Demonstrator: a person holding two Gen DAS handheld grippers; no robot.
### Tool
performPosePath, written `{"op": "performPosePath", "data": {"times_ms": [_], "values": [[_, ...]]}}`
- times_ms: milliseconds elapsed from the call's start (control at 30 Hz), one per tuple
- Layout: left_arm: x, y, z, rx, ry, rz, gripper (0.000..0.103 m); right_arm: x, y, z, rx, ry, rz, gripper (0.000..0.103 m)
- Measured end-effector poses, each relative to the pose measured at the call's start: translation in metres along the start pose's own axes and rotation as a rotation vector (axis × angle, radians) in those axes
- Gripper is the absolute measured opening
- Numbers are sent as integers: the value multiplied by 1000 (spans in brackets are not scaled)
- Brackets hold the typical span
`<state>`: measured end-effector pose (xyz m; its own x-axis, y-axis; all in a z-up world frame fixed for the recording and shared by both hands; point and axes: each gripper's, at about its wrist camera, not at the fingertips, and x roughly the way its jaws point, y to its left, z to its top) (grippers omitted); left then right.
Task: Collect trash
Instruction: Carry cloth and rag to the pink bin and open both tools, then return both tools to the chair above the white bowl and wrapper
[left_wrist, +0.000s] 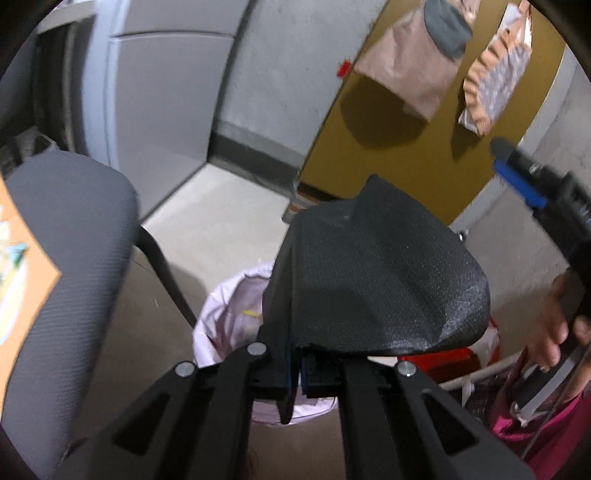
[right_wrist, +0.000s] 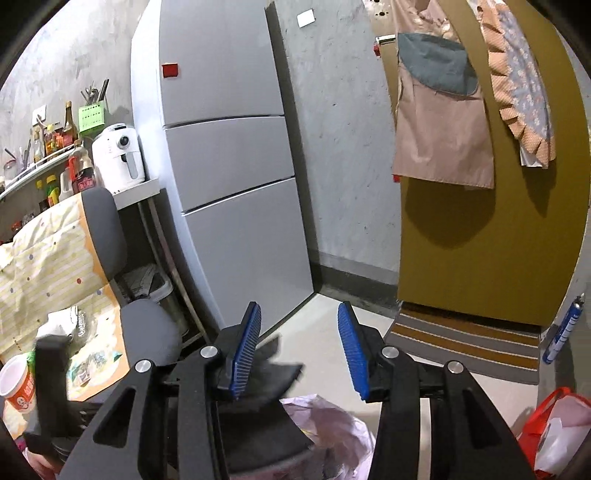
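Trash: our left gripper (left_wrist: 293, 373) clenches a black textured plastic tray (left_wrist: 373, 280); it fans away, above the pink-lined bin (left_wrist: 229, 314).
Right gripper (right_wrist: 301, 350): released, jaws apart.
Writing: none we can read.

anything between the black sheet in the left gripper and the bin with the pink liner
Nothing visible does. The left gripper is shut on the black sheet, which hangs right above the open mouth of the pink-lined bin. The chair stands off to the side, clear of the path down.
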<state>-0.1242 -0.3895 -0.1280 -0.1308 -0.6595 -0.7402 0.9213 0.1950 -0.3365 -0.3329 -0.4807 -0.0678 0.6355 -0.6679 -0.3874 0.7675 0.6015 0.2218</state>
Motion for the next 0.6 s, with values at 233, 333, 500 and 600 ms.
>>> {"op": "performPosePath", "data": {"times_ms": [233, 333, 500, 600], "values": [[33, 9, 0, 1, 97, 60, 44, 16, -9, -6, 23, 49, -1, 45], [9, 20, -2, -7, 33, 108, 44, 18, -4, -8, 18, 56, 4, 45], [-54, 39, -10, -29, -122, 249, 45, 24, 16, -12, 3, 78, 54, 46], [-87, 53, -16, -65, -184, 316, 45, 27, 32, -14, -5, 92, 99, 46]]}}
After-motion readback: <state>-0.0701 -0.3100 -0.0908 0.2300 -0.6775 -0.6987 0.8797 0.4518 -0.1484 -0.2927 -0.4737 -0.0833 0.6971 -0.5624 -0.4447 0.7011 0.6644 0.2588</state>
